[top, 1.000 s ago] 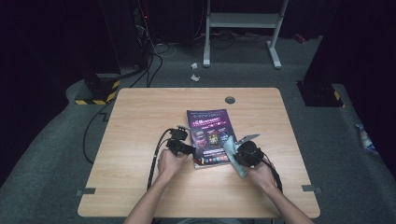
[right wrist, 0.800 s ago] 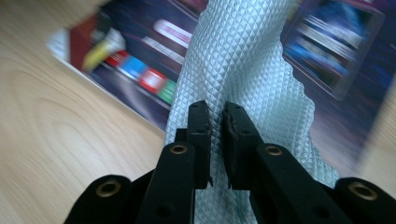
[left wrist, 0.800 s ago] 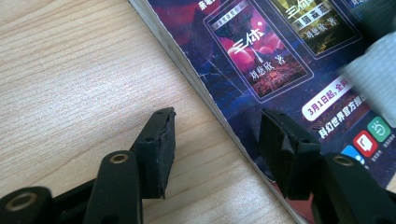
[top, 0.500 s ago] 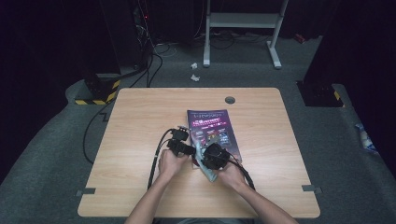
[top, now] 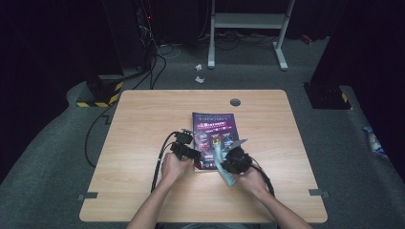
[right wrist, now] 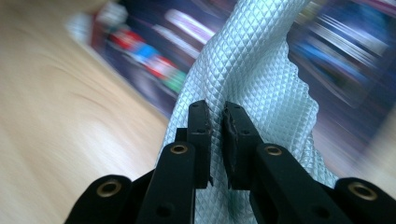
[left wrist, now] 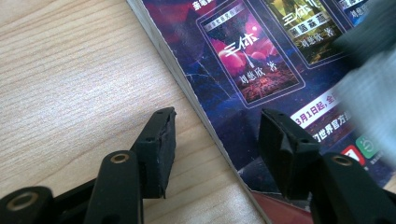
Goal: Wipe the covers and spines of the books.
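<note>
Lit evenly from above on the table (top: 143,191); dark and murky all around it, floor barely legible. Soft and low in detail from the high view, with only faint shadows under the forearms. Sharp on the magazine (left wrist: 252,70) cover in the left gripper view. Heavily motion-smeared behind the crisp cloth (right wrist: 252,84) in the right gripper view.

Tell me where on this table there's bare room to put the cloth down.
Bare wood runs left of the book to the table edge, right of it, and along the far edge beside the grommet. It is crowded around the book's near end, where both hands and the cloth meet.
</note>
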The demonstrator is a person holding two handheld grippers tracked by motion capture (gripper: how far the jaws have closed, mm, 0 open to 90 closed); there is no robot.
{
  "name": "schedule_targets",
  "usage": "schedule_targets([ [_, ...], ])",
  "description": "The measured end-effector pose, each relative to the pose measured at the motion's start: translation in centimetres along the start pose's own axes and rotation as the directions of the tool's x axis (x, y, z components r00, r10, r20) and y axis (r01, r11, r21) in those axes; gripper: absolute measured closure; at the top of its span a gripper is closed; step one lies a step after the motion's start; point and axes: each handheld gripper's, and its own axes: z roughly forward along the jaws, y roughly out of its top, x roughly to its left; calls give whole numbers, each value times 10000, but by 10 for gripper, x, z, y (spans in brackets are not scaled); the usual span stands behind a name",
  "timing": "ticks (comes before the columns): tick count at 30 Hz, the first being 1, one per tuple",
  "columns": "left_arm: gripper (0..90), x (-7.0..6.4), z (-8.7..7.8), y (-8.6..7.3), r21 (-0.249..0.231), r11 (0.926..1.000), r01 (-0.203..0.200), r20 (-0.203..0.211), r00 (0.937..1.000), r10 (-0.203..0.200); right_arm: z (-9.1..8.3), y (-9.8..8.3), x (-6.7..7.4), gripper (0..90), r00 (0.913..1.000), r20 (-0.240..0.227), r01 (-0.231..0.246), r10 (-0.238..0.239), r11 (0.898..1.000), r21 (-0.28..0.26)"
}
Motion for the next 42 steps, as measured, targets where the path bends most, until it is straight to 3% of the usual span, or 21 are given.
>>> schedule_targets([
  [4,475,-3,0,0,55,9998,-174,-12,9998,174,-15,-18,-30,820,9950,530,-847,841,9964,84],
  [7,475,-3,0,0,64,9999,-132,28,9999,132,-19,-22,-36,820,9919,632,-1109,1098,9937,139],
  [9,488,-4,1,0,47,9999,-116,66,9999,116,-17,-18,-32,821,9933,783,-872,856,9960,178],
  [15,496,-5,1,1,58,9999,-125,127,9998,125,-1,4,-9,821,9984,300,-484,479,9987,151],
  [17,496,-4,1,1,46,9999,-132,147,9998,131,13,21,15,821,10000,-42,65,-64,9999,88],
  [18,494,-4,1,1,47,9999,-127,141,9998,126,17,26,24,821,9998,-183,109,-107,9999,128],
  [20,489,-5,1,1,53,9999,-110,126,9999,110,24,35,37,821,9974,-366,622,-618,9980,98],
  [22,497,-4,0,1,61,9999,-139,65,9999,139,28,41,47,821,9958,-345,848,-843,9963,117],
  [25,492,-2,0,0,63,9999,-104,106,9999,103,29,41,48,821,9961,-423,778,-775,9969,59],
  [29,487,-2,0,0,62,9999,-105,122,9999,104,20,26,28,821,9982,-292,515,-518,9986,-105],
  [33,486,-2,0,0,68,9999,-99,143,9998,98,1,3,-4,821,9993,243,-296,298,9995,-81],
  [36,490,-1,0,1,60,10000,-28,175,9998,27,-14,-18,-35,821,9909,736,-1120,1128,9936,-146],
  [42,505,8,0,3,-67,9978,658,299,9974,-656,-27,-31,-65,820,9709,1296,-1987,2014,9795,-338],
])
